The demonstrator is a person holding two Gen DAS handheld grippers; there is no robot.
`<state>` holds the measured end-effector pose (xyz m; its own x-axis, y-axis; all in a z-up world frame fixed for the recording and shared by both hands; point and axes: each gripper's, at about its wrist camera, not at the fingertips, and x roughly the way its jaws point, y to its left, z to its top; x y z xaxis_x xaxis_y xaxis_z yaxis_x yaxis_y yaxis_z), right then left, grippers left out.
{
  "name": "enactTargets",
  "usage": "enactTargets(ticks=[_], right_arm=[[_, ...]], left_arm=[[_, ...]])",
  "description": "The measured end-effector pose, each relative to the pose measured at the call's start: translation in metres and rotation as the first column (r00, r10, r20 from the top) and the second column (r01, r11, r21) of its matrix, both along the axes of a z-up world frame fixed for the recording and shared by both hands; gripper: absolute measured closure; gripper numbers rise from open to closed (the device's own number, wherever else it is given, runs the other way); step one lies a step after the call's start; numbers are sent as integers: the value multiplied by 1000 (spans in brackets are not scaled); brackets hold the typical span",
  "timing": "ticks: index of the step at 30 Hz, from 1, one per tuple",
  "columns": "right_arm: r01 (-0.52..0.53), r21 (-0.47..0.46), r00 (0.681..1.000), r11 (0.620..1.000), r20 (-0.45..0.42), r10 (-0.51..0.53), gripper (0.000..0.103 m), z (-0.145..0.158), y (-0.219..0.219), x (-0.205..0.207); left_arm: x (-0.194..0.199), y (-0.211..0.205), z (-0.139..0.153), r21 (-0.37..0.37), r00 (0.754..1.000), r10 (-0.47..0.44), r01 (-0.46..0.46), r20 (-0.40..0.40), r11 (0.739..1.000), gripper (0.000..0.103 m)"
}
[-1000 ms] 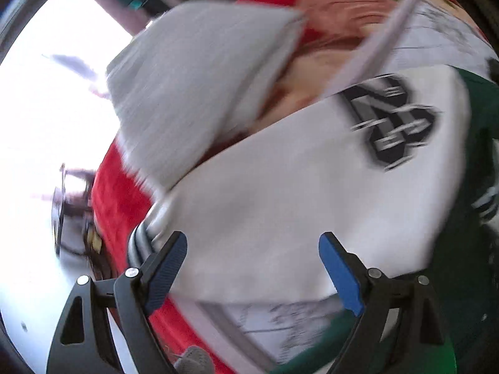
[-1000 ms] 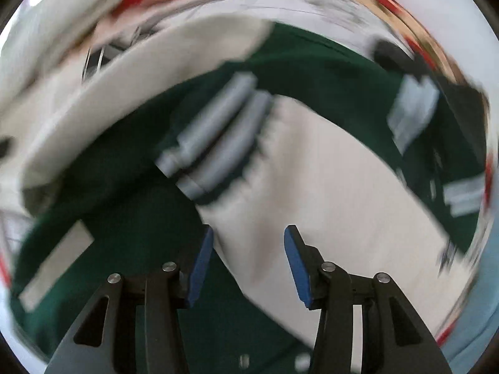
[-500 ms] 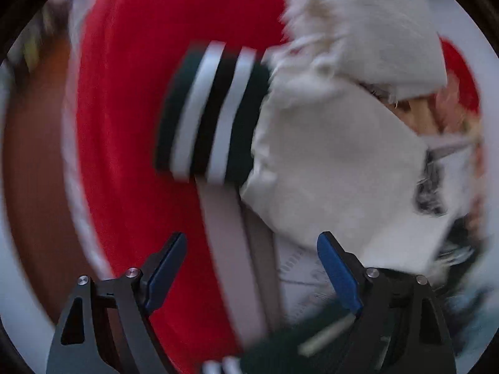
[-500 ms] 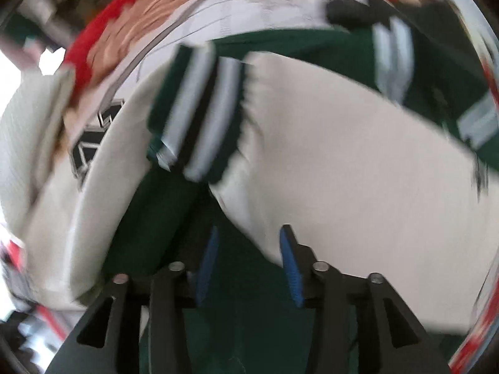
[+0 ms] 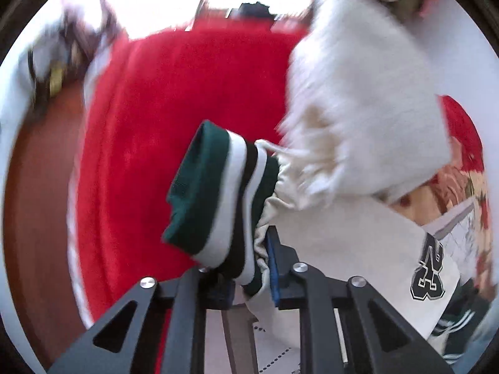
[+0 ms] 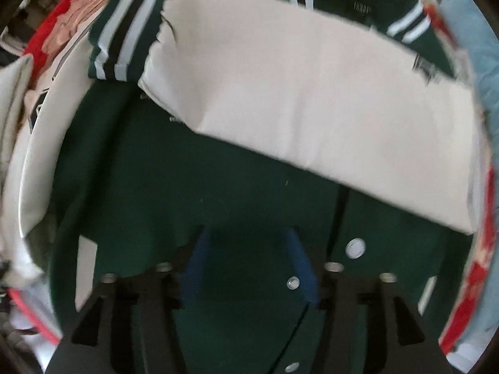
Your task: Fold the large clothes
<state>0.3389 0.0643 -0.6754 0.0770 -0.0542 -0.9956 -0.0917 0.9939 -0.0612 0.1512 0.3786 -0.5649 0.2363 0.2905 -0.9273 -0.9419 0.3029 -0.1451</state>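
Note:
A green varsity jacket (image 6: 162,187) with cream sleeves lies spread on the bed. My left gripper (image 5: 249,268) is shut on the striped green, white and black sleeve cuff (image 5: 215,193) and holds it raised above the red blanket (image 5: 149,109). That cream sleeve (image 5: 352,243) carries a black number patch (image 5: 428,272). In the right wrist view the other cream sleeve (image 6: 312,103) lies folded across the green body, its striped cuff (image 6: 124,37) at upper left. My right gripper (image 6: 249,265) is open and empty, just above the jacket front near the snap buttons (image 6: 355,248).
A fluffy white pillow (image 5: 368,99) sits beside the held cuff at upper right. A wooden floor (image 5: 40,187) shows left of the red blanket. A patterned bedsheet (image 5: 461,193) and a light blue cloth (image 6: 477,56) lie at the right edges.
My left gripper was open and has closed on the striped cuff, lifting it. My right gripper has let the folded sleeve lie, drawn back over the jacket front and opened wider.

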Motion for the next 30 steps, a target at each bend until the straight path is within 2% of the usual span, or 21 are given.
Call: enactTargets(ticks=[4,6,8,10,12,15,18,19,24,27,28,29,30], right_arm=[[-34,-33,999,999,41,36,30,11,11,-5],[-38,-45,998,998,47,40,29,13,10,-5],[-13,-12,999,1000,39,14,28,13,11,2],[9,17,999,1000,33,-10,28,12,25,17],[30,34,999,999,41,-31,28,17,19,20],[40,48,998,998,41,-42,28,19,11,19],[52,22,997,998,49,-53,28,23,1,25],[58,16,997,998,50,-59,28,18,12,39],[47,-67,995,997,92,-41,28,21,19,67],[32,-127,994,991,107,-19,27,11,27,85],[22,-150,993,988,115,-4,26,9,42,96],[8,-175,992,985,123,14,26,6,49,101],[3,-178,992,984,128,20,26,6,50,105]], left_arm=[[20,-15,66,151,995,-99,94,26,984,92],[24,-19,93,193,989,-141,131,41,972,92],[31,-22,118,218,977,-199,180,72,959,92],[49,-46,147,292,956,-282,247,82,924,92],[54,-68,166,354,932,-354,306,78,884,92],[68,-72,179,419,919,-391,337,48,843,92],[89,-51,180,461,920,-389,324,51,826,92],[105,-38,180,479,915,-401,333,43,813,92],[182,2,165,477,897,-440,401,-33,782,93],[216,7,159,465,884,-463,437,-65,770,93],[222,3,161,468,878,-473,446,-65,763,93],[228,-4,164,480,871,-486,456,-70,749,93],[233,-19,171,498,855,-513,478,-74,724,93]])
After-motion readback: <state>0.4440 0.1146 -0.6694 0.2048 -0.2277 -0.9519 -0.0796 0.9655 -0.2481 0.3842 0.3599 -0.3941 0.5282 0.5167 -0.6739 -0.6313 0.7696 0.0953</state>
